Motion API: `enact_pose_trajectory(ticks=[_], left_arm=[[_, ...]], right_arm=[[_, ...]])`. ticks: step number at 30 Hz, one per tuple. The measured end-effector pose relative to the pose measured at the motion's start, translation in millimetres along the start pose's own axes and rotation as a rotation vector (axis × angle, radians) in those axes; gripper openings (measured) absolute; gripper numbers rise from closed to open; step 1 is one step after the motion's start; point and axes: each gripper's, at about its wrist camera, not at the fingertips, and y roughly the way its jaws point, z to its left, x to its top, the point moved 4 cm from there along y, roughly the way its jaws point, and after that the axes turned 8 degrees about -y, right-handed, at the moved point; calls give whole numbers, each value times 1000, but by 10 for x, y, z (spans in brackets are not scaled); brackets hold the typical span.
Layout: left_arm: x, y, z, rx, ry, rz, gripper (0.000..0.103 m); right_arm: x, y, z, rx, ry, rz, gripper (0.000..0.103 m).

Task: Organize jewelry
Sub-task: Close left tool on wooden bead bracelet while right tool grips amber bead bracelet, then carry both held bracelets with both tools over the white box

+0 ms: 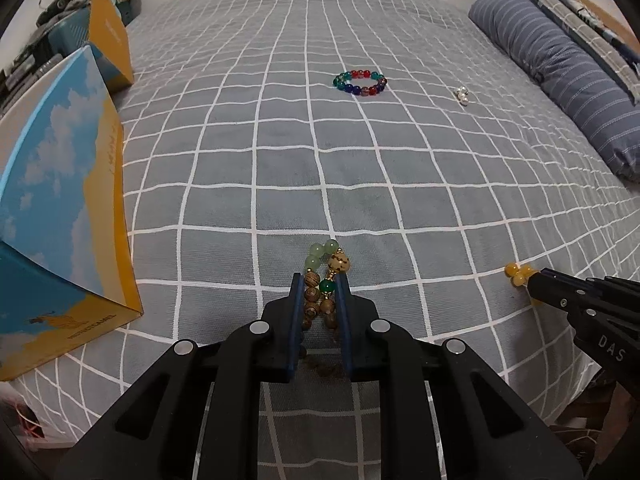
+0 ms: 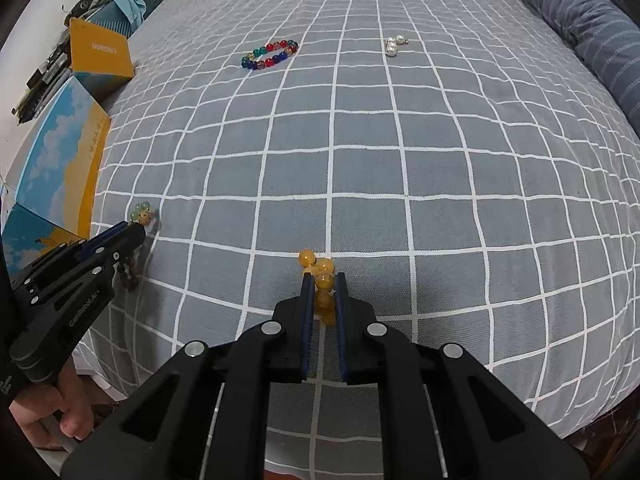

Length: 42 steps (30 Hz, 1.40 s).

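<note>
My left gripper [image 1: 319, 277] is shut on a brown wooden bead bracelet with pale green beads [image 1: 320, 264], held above the grey checked bed cover; it also shows in the right wrist view [image 2: 142, 214]. My right gripper [image 2: 323, 276] is shut on a yellow amber bead bracelet [image 2: 316, 266], seen at the right in the left wrist view [image 1: 518, 272]. A multicoloured glass bead bracelet [image 1: 360, 82] [image 2: 270, 55] and a small pearl piece [image 1: 462, 95] [image 2: 394, 46] lie far out on the bed.
An open box with blue sky and yellow print [image 1: 60, 208] [image 2: 60, 160] stands at the left edge of the bed, its lid [image 1: 110, 40] [image 2: 100, 52] behind it. A blue striped pillow [image 1: 560, 80] [image 2: 580, 12] lies at the right.
</note>
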Motion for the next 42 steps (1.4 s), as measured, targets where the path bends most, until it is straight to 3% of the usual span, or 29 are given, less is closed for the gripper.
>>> enact_pose_trajectory(ticks=[15,30,42], left_arm=[[119,-396,-22,-47,-1,-69,15],[283,-721,74,-54,-2,-149,15],[508,-1054,311,-38,-28,-223,15]], right_arm=[[135,-275,18,-21,-10,-125,9],[352,-546,168,-95,-30,-240,9],[588,-780,418,-107,-36,-313,9]])
